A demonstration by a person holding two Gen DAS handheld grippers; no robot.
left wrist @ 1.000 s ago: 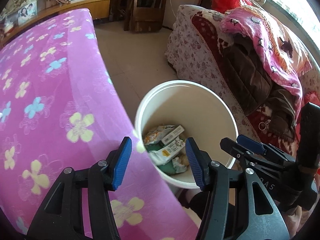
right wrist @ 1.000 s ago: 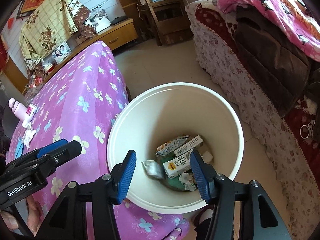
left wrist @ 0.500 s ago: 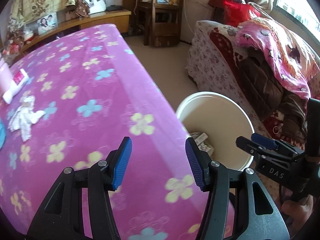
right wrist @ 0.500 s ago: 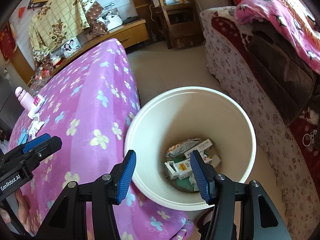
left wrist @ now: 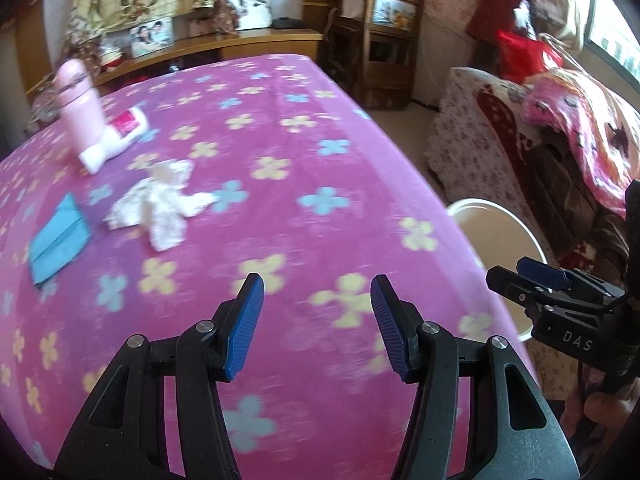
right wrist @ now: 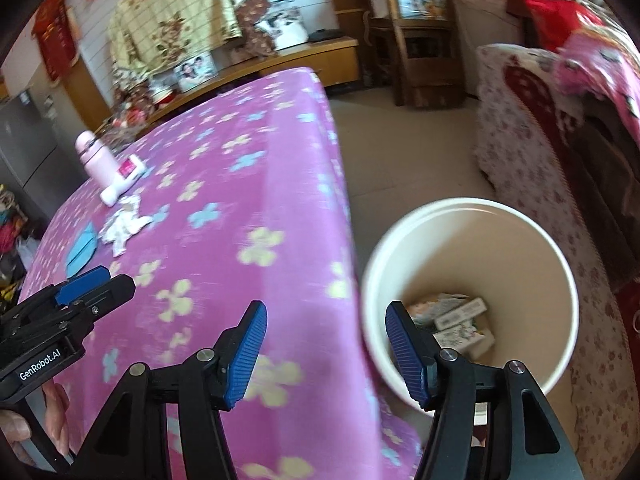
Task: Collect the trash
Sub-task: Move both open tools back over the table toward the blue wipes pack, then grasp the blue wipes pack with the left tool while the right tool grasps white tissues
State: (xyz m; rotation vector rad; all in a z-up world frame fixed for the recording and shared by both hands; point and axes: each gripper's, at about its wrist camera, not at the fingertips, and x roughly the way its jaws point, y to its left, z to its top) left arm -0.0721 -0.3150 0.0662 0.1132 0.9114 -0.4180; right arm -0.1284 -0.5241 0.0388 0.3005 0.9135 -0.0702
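A white bucket [right wrist: 560,280] stands on the floor beside the table, with several wrappers and small boxes [right wrist: 460,320] at its bottom. On the pink flowered tablecloth [left wrist: 280,220] lie a crumpled white tissue [left wrist: 160,204], a blue packet [left wrist: 58,240] and a white tube with a red label [left wrist: 114,140]. My left gripper [left wrist: 316,320] hangs open over the cloth, nothing between its fingers. My right gripper [right wrist: 326,348] hovers over the table edge next to the bucket; its jaws are opening and hold nothing.
A pink bottle [left wrist: 78,100] stands by the tube. A bed or sofa with pink and brown blankets [left wrist: 568,152] lies to the right of the bucket. A wooden chair [left wrist: 384,40] and a low wooden cabinet [left wrist: 240,42] stand at the back.
Both grippers have swung left from above the bucket to over the table. The tissue, packet, tube and bottle have come into the left wrist view. The right jaws stand slightly wider.
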